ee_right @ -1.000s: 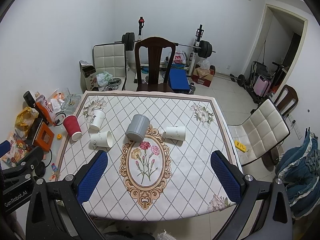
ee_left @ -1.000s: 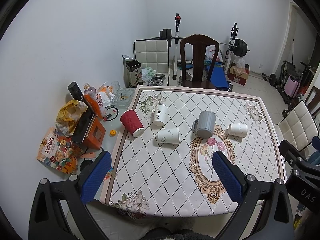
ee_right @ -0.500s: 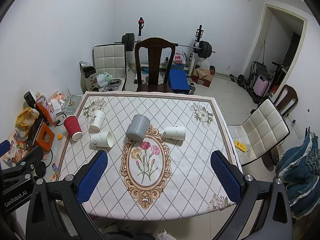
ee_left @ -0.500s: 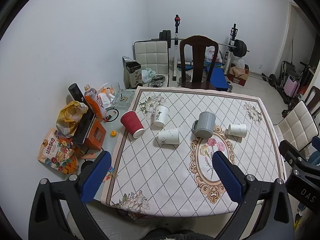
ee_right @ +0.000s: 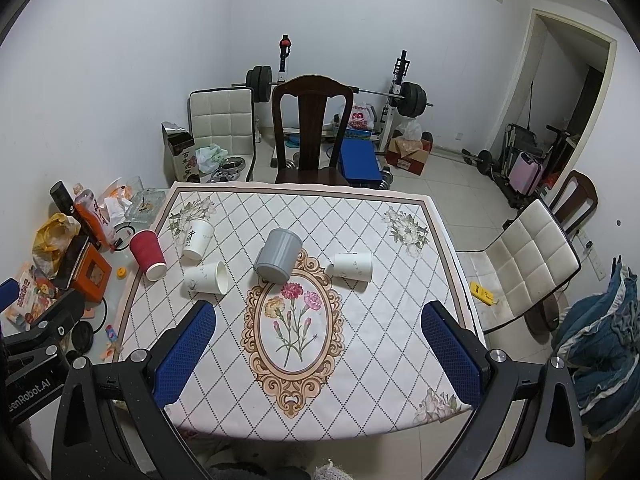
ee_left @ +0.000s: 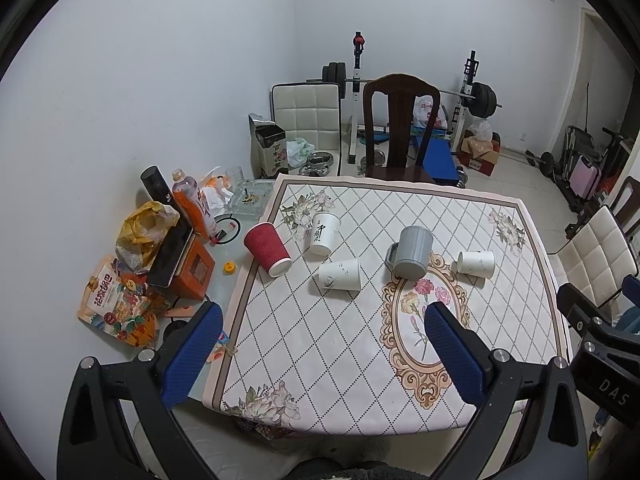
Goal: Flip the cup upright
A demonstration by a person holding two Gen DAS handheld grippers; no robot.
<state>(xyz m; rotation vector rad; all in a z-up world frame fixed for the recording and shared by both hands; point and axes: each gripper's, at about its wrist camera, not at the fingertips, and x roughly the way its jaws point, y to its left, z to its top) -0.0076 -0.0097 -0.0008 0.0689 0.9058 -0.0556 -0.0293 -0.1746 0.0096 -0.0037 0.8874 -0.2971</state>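
Several cups stand mouth-down or lie on the patterned tablecloth (ee_left: pixel 304 344). A red paper cup (ee_left: pixel 267 249) and a white printed cup (ee_left: pixel 323 233) stand upside down at the left. A white cup (ee_left: pixel 340 275) lies on its side. A grey mug (ee_left: pixel 412 251) is upside down in the middle. Another white cup (ee_left: pixel 476 264) lies on its side at the right. In the right wrist view they are the red cup (ee_right: pixel 148 254), grey mug (ee_right: pixel 278 255) and right white cup (ee_right: pixel 353 266). My left gripper (ee_left: pixel 320 348) and right gripper (ee_right: pixel 316 352) are open, empty, high above the table's near edge.
A dark wooden chair (ee_left: pixel 400 128) stands at the far side, a white padded chair (ee_right: pixel 528 264) at the right. Bottles, bags and an orange box (ee_left: pixel 188 268) clutter the strip left of the cloth. Weights and a bench fill the far floor.
Both views have drifted slightly; the table and cups sit a little lower in frame. No cup has moved and both grippers stay open.
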